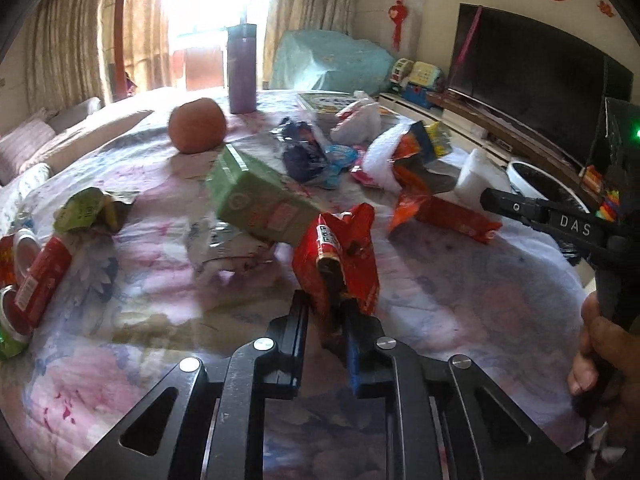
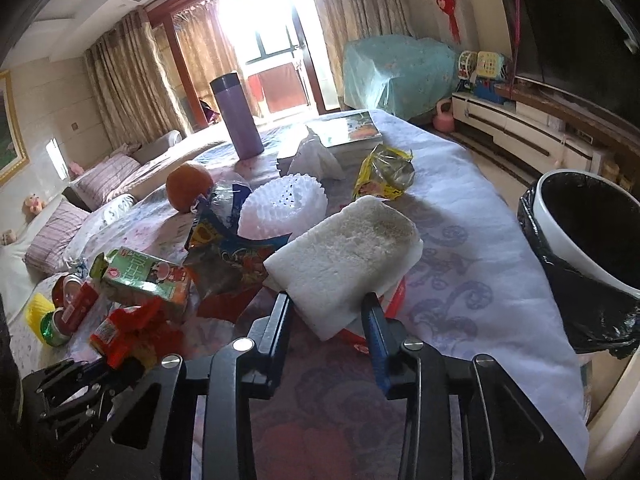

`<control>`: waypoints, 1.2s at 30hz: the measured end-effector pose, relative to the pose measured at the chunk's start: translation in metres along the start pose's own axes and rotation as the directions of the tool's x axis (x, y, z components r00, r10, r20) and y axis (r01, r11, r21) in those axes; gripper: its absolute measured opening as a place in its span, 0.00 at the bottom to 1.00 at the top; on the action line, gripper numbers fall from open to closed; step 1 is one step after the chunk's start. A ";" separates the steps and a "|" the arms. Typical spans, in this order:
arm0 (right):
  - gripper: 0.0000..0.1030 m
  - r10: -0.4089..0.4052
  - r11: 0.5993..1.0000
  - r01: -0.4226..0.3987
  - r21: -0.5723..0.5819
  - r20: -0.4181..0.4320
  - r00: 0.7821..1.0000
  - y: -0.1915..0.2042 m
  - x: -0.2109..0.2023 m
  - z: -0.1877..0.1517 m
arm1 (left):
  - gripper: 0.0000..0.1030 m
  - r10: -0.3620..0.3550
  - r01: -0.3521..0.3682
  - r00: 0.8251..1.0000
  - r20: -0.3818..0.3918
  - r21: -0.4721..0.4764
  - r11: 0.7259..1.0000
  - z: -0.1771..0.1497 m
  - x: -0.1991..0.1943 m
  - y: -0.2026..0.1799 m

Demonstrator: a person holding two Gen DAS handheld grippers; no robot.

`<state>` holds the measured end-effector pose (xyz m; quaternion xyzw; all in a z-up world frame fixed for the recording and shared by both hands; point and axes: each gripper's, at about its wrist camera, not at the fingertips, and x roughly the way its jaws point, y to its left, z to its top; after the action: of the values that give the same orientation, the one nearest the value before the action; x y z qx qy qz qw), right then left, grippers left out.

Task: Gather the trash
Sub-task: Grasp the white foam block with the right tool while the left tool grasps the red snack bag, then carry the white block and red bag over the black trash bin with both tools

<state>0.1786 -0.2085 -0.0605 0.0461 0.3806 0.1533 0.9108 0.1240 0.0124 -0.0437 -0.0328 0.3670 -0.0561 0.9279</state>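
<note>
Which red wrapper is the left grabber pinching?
The crumpled red snack wrapper nearest the camera, standing up between the left gripper fingers. The other red-orange wrapper lies flat on the flowery tablecloth, untouched.

red wrapper (image 1: 340, 256): glossy crinkled foil | white block (image 2: 344, 256): rough matt foam | tablecloth (image 2: 460, 248): matt printed cloth

Bin (image 2: 592, 232) right of table (image 2: 460, 240)

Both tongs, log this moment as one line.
left tongs: shut on red wrapper | right tongs: shut on white foam | bin: right of table, lined
</note>
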 end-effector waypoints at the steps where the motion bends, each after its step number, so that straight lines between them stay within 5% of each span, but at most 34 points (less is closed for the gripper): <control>1: 0.34 0.006 1.000 -0.006 0.002 0.004 1.000 -0.001 -0.003 -0.001 | 0.12 -0.008 0.008 1.000 0.004 0.005 1.000 0.000 -0.002 -0.003; 17: 0.34 -0.039 0.996 0.035 0.084 0.046 0.998 -0.059 -0.061 -0.011 | 0.08 -0.156 0.153 0.988 0.011 0.136 0.979 0.017 -0.007 -0.069; 36: 0.34 -0.144 0.978 0.132 0.165 0.069 0.987 -0.127 -0.094 -0.002 | 0.08 -0.232 0.233 0.972 -0.027 0.197 0.952 0.067 0.055 -0.120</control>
<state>0.1459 -0.3582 -0.0239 0.0984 0.3572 0.0567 0.9271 0.1999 -0.1121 -0.0194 0.0173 0.3546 -0.2015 0.9129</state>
